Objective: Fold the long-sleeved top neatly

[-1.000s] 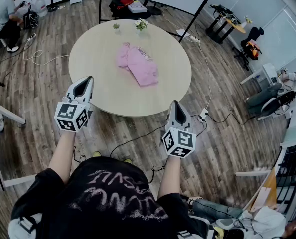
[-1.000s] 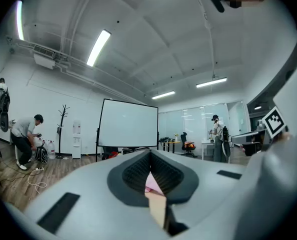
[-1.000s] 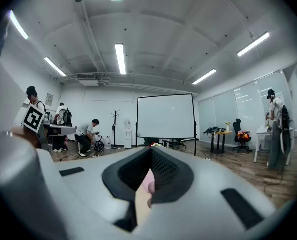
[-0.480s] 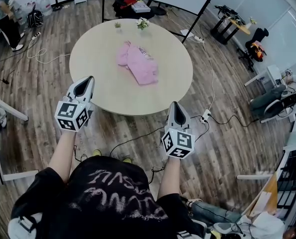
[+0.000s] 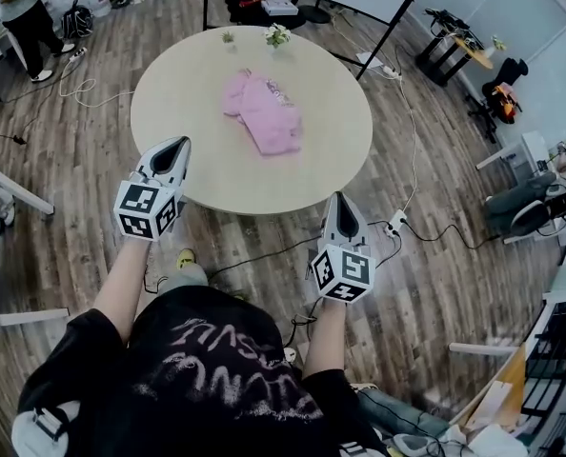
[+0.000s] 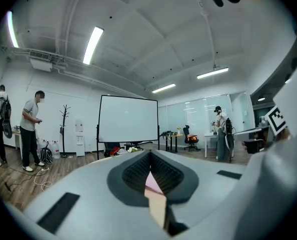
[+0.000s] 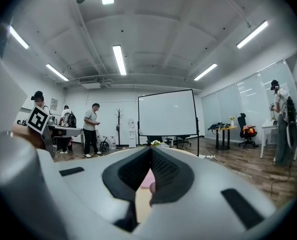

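**Both grippers shut and empty at the table's near edge**

A wood-plank floor [image 5: 64, 160] fills the room, with a white projection screen [image 6: 128, 119] at 12 o'clock and desks and chairs at 2 to 3 o'clock. A bystander [image 5: 21, 8] stands at 10 o'clock. Cables [image 5: 264, 260] trail over the floor below the round table [image 5: 188, 93], whose pale top bears two small potted plants [image 5: 277, 34] at its 12 o'clock rim. The pink long-sleeved top [image 5: 262, 112] lies crumpled near the table's middle, well apart from both grippers.

The left gripper [image 5: 176, 146] overlaps the rim at 8 o'clock. The right gripper [image 5: 338, 201] sits just off the rim at 5 o'clock. Each has its jaws pressed together with nothing between them.

Compared with a second ago, both grippers have drawn closer to the table. The bystander, crouched then, is now upright. The pink top has not moved.
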`<state>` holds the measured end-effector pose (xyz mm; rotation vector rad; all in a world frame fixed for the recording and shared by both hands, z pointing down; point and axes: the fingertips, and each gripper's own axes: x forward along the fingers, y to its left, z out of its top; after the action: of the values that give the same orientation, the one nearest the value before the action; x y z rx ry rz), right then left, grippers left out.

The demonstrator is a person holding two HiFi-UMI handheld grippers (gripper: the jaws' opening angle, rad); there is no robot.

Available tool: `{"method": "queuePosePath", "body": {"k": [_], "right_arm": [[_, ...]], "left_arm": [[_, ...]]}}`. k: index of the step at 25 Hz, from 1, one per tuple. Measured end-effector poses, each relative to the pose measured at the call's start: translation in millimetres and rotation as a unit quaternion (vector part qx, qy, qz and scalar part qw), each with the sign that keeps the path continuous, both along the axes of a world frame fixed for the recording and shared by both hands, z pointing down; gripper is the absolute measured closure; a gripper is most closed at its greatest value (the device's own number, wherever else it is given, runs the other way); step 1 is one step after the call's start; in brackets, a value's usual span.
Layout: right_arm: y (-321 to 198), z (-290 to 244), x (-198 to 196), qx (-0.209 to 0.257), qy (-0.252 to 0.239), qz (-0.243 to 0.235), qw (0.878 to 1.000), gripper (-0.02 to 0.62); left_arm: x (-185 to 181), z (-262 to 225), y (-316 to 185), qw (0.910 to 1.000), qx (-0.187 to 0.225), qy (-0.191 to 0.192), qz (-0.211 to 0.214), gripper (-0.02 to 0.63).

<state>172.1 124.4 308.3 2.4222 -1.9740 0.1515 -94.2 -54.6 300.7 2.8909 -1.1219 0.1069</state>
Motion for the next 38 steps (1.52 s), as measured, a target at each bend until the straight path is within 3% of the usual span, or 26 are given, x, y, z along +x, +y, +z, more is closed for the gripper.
{"method": "queuePosePath", "body": {"k": [9,21,28,38], "right_arm": [[-49,11,33,-0.010,-0.011,-0.009,1.000,0.591],[-167,55,76,-0.074,-0.021,0.001,0.997,0.591],[-232,90,94,-0.122,-0.029,0.021,0.992,0.591],[-297,138,110,-0.162,-0.049,0.014,0.985,0.591]], "left_arm": [[39,19,-50,0.9998,-0.019,-0.012,-0.002,0.600],[114,87,-202,0.9957,-0.082,-0.041,0.016,0.598],[157,146,-286,0.9888,-0.129,-0.064,0.039,0.598],[196,245,-342,0.9693,-0.209,-0.113,0.062,0.506]]}}
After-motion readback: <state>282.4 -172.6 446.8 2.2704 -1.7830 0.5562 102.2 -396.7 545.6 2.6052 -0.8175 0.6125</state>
